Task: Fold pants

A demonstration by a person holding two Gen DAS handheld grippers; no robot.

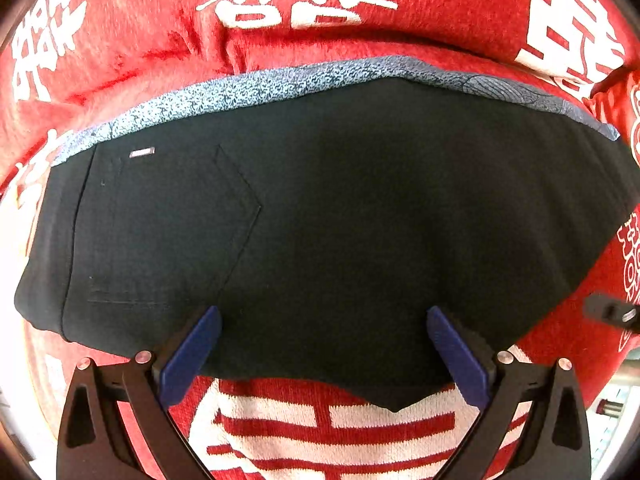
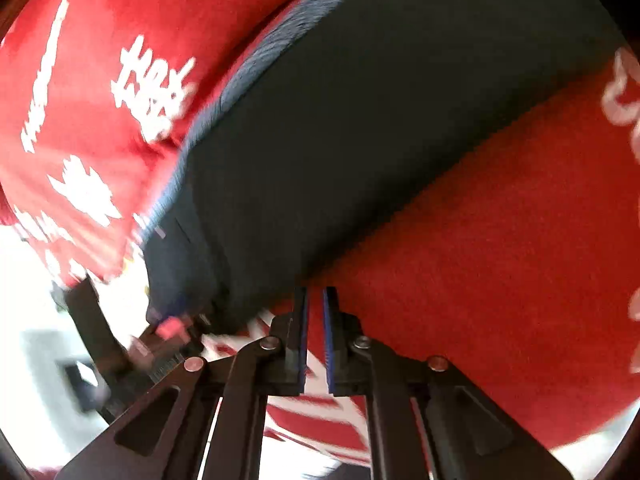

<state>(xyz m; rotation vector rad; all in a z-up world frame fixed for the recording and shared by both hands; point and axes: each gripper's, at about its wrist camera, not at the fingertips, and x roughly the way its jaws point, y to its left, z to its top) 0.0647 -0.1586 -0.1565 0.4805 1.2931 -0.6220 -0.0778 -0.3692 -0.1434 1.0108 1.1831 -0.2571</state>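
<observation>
The black pants (image 1: 320, 220) lie folded flat on a red blanket (image 1: 160, 40) with white characters. A back pocket (image 1: 168, 220) faces up on the left, and a blue-grey speckled strip (image 1: 280, 84) shows along the far edge. My left gripper (image 1: 324, 356) is open wide, its blue pads (image 1: 192, 356) over the pants' near edge, holding nothing. In the blurred right wrist view the pants (image 2: 360, 140) run diagonally. My right gripper (image 2: 316, 336) has its jaws nearly together with a thin gap, empty, just off the pants' near edge over the red blanket (image 2: 500, 260).
The right gripper's black tip (image 1: 612, 312) shows at the right edge of the left wrist view. The left gripper (image 2: 120, 352) appears blurred at lower left of the right wrist view. Beyond the blanket's near edge there is a bright white area (image 2: 32, 320).
</observation>
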